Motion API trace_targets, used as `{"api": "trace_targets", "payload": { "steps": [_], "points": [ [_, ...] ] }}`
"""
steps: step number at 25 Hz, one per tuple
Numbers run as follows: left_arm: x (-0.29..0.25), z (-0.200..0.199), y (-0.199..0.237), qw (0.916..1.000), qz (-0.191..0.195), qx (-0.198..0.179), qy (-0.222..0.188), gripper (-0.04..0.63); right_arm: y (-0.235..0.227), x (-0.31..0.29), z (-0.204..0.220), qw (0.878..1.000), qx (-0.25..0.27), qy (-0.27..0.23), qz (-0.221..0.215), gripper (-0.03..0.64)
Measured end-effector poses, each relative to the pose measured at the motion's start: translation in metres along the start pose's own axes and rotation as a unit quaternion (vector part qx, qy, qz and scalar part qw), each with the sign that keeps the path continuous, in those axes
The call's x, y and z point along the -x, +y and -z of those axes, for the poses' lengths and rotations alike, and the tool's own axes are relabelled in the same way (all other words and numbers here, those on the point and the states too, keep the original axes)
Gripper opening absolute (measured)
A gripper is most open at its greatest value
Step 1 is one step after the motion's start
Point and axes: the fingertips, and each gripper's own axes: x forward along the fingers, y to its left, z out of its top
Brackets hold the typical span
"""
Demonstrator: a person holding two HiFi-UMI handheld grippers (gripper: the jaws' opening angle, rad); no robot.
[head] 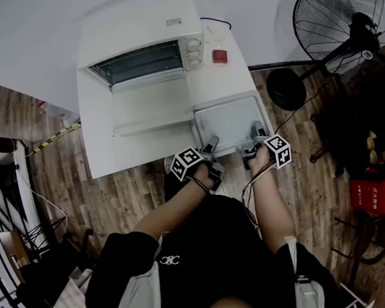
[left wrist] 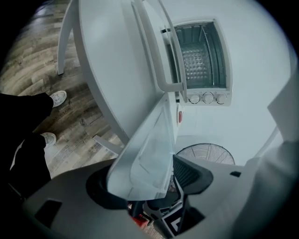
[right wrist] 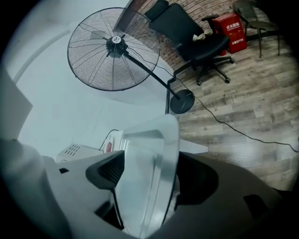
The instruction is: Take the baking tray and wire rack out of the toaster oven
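The baking tray (head: 230, 122) lies flat on the tabletop (head: 104, 151), centre-right of the frame. The left tool (head: 211, 146) and right tool (head: 254, 137) straddle its near rim, jaws spread and not pinching. The tray step looks finished. Next, back off and reach into the toaster oven (head: 140, 36) at upper centre for the wire rack (left wrist: 196, 60).

The white rectangular bench (head: 104, 151) is bare along its left side and near-left edge, so passage is open there. Across its middle the lowered door (head: 151, 106) of the white toaster oven (head: 139, 26) lies flat before the open mouth. The silver metal baking tray (head: 230, 122) fills the near right corner, its near rim between the parted jaws of the left claw (head: 210, 145) and the right claw (head: 257, 137). A black pedestal fan (head: 335, 18) crowds the floor on the right.
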Motion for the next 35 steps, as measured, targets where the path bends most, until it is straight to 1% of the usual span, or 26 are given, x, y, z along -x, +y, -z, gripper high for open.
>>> {"api": "trace_targets", "payload": {
  "steps": [3, 7, 12, 13, 16, 17, 18, 19, 20, 21, 23, 24, 25, 26, 28, 30, 32, 33, 34, 35],
  "points": [
    [0.006, 0.001, 0.008, 0.9999, -0.006, -0.009, 0.003, 0.290, -0.005, 0.006, 0.001, 1.000, 0.002, 0.001, -0.006, 0.325],
    [0.017, -0.003, 0.020, 0.9991, -0.022, -0.035, -0.001, 0.290, -0.013, 0.017, 0.005, 1.000, 0.000, 0.003, -0.007, 0.319],
    [0.033, -0.005, 0.020, 0.9973, -0.022, -0.071, 0.003, 0.290, -0.013, 0.030, 0.003, 0.999, 0.030, -0.006, -0.012, 0.305],
    [0.037, -0.006, 0.020, 0.9965, -0.024, -0.080, 0.003, 0.290, -0.013, 0.033, 0.003, 0.999, 0.037, -0.008, -0.014, 0.288],
    [0.052, -0.014, 0.022, 0.9917, -0.040, -0.122, -0.006, 0.290, -0.013, 0.043, 0.001, 0.997, 0.073, -0.018, -0.010, 0.250],
    [0.058, -0.019, 0.022, 0.9881, -0.050, -0.145, -0.010, 0.290, -0.012, 0.048, -0.002, 0.995, 0.097, -0.025, -0.006, 0.231],
    [0.063, -0.025, 0.022, 0.9822, -0.062, -0.177, -0.014, 0.290, -0.010, 0.054, -0.004, 0.991, 0.132, -0.033, 0.001, 0.205],
    [0.069, -0.033, 0.021, 0.9741, -0.075, -0.213, -0.019, 0.288, -0.007, 0.060, -0.007, 0.983, 0.176, -0.044, 0.010, 0.179],
    [0.074, -0.040, 0.019, 0.9642, -0.086, -0.250, -0.024, 0.288, -0.003, 0.066, -0.011, 0.972, 0.225, -0.056, 0.019, 0.159],
    [0.079, -0.048, 0.016, 0.9535, -0.095, -0.285, -0.030, 0.288, 0.003, 0.072, -0.013, 0.958, 0.276, -0.069, 0.025, 0.133],
    [0.091, -0.063, 0.006, 0.9298, -0.106, -0.350, -0.044, 0.275, 0.018, 0.081, -0.015, 0.926, 0.365, -0.093, 0.026, 0.081],
    [0.097, -0.070, 0.000, 0.9165, -0.110, -0.381, -0.055, 0.216, 0.027, 0.086, -0.014, 0.910, 0.400, -0.103, 0.020, 0.059],
    [0.104, -0.077, -0.007, 0.9028, -0.114, -0.409, -0.069, 0.112, 0.037, 0.090, -0.013, 0.896, 0.430, -0.112, 0.010, 0.042],
    [0.110, -0.084, -0.014, 0.8893, -0.116, -0.434, -0.084, 0.054, 0.049, 0.093, -0.011, 0.882, 0.456, -0.121, -0.002, 0.027],
    [0.121, -0.096, -0.031, 0.8614, -0.112, -0.483, -0.109, 0.034, 0.076, 0.098, -0.003, 0.853, 0.502, -0.137, -0.035, 0.000],
    [0.131, -0.105, -0.051, 0.8296, -0.098, -0.535, -0.127, 0.019, 0.106, 0.100, 0.011, 0.826, 0.539, -0.147, -0.074, 0.000],
    [0.142, -0.112, -0.070, 0.7981, -0.084, -0.579, -0.144, 0.015, 0.135, 0.102, 0.026, 0.805, 0.562, -0.151, -0.115, 0.000],
    [0.149, -0.117, -0.079, 0.7859, -0.080, -0.593, -0.155, 0.015, 0.149, 0.102, 0.034, 0.798, 0.568, -0.152, -0.134, 0.000],
    [0.156, -0.123, -0.087, 0.7782, -0.078, -0.601, -0.166, 0.015, 0.161, 0.102, 0.042, 0.791, 0.573, -0.151, -0.151, 0.000],
    [0.163, -0.130, -0.095, 0.7747, -0.075, -0.602, -0.179, 0.015, 0.172, 0.102, 0.051, 0.786, 0.577, -0.148, -0.167, 0.000]
  ]
}}
